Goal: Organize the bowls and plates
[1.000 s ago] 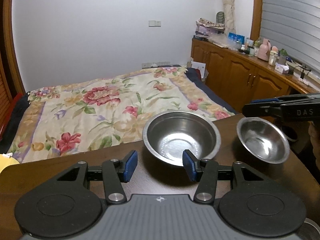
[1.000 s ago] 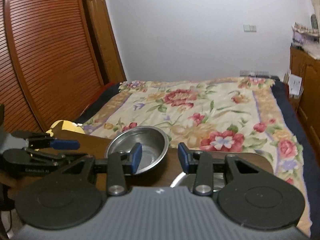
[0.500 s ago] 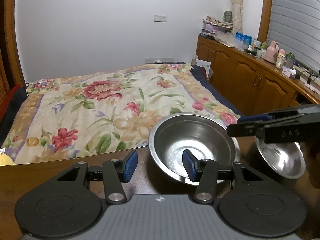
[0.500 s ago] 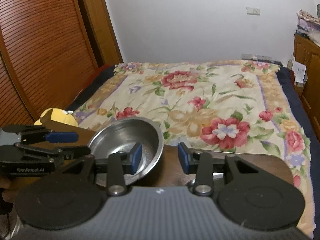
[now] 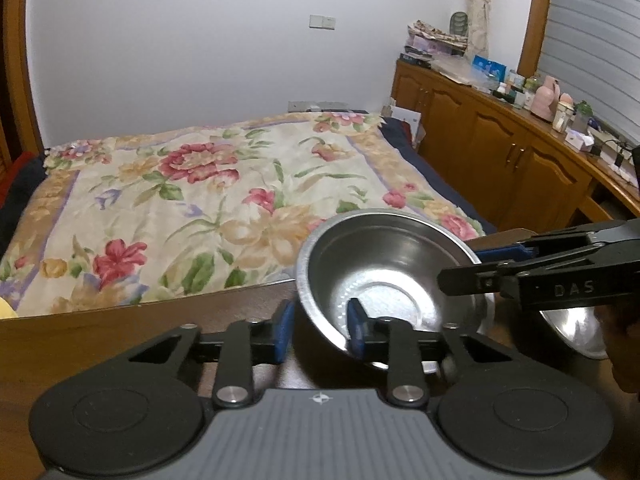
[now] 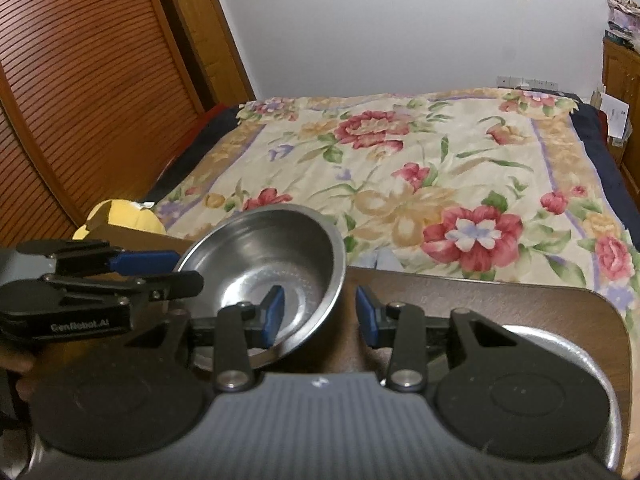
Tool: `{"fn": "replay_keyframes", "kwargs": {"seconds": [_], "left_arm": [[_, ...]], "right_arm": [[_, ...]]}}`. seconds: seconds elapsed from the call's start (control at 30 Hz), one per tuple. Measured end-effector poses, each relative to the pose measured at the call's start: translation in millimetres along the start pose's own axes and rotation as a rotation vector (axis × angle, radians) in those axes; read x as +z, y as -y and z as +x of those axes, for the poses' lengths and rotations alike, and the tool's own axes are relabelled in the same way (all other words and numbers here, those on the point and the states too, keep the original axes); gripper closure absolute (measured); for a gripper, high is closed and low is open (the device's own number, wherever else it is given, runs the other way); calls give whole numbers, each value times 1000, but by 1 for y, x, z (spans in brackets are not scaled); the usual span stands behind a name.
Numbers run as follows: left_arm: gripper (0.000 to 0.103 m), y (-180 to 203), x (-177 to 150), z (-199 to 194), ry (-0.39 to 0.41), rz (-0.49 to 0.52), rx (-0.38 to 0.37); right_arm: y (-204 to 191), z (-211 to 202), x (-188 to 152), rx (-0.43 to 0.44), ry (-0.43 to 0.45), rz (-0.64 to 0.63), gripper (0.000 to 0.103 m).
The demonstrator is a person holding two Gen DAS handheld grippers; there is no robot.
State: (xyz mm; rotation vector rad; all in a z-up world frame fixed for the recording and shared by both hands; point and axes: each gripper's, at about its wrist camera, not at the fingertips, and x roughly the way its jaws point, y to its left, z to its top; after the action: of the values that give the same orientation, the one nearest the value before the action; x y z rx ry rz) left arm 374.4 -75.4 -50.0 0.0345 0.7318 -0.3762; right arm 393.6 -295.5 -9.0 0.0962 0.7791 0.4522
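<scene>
A large steel bowl point(image 5: 384, 276) is tilted, its near rim raised off the dark wooden table point(image 5: 120, 340). My left gripper point(image 5: 320, 330) has its jaws astride that rim, right finger inside the bowl, left finger outside with a gap; the grip is unclear. In the right wrist view the same bowl point(image 6: 276, 264) lies between both grippers. My right gripper point(image 6: 318, 316) is open, its left finger inside the bowl's rim. A smaller steel bowl point(image 5: 576, 328) sits at the right, partly hidden behind the right gripper's body point(image 5: 560, 280).
A bed with a floral cover point(image 5: 208, 200) lies just beyond the table's far edge. Wooden cabinets point(image 5: 500, 152) with clutter stand at the right. A steel dish point(image 6: 560, 344) lies under my right gripper. A yellow object point(image 6: 116, 216) sits by the table's left corner.
Both grippers have closed in on the large bowl. The left jaws have narrowed around its rim and the bowl has tipped up. The right gripper has moved in over the bowl's right rim.
</scene>
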Motion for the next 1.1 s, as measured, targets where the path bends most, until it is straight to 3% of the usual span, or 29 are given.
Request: {"fn": "replay_keyframes", "kwargs": {"seconds": [0.07,0.1,0.5,1.1], "left_arm": [[78,2,-1,-1,-2,4,5],[78,2,-1,-1,-2,6,6],[81,3,-2,-16,-13,0,-19],[86,31,-2,-81,79,29,-25]], "right_arm": [[0,1,-1,14,-1,8,68],[1,2,-2,30,-4,19,79],[5,-8,-6,65,35,88,87],[-12,-68,-11,30,158,96,92]]}}
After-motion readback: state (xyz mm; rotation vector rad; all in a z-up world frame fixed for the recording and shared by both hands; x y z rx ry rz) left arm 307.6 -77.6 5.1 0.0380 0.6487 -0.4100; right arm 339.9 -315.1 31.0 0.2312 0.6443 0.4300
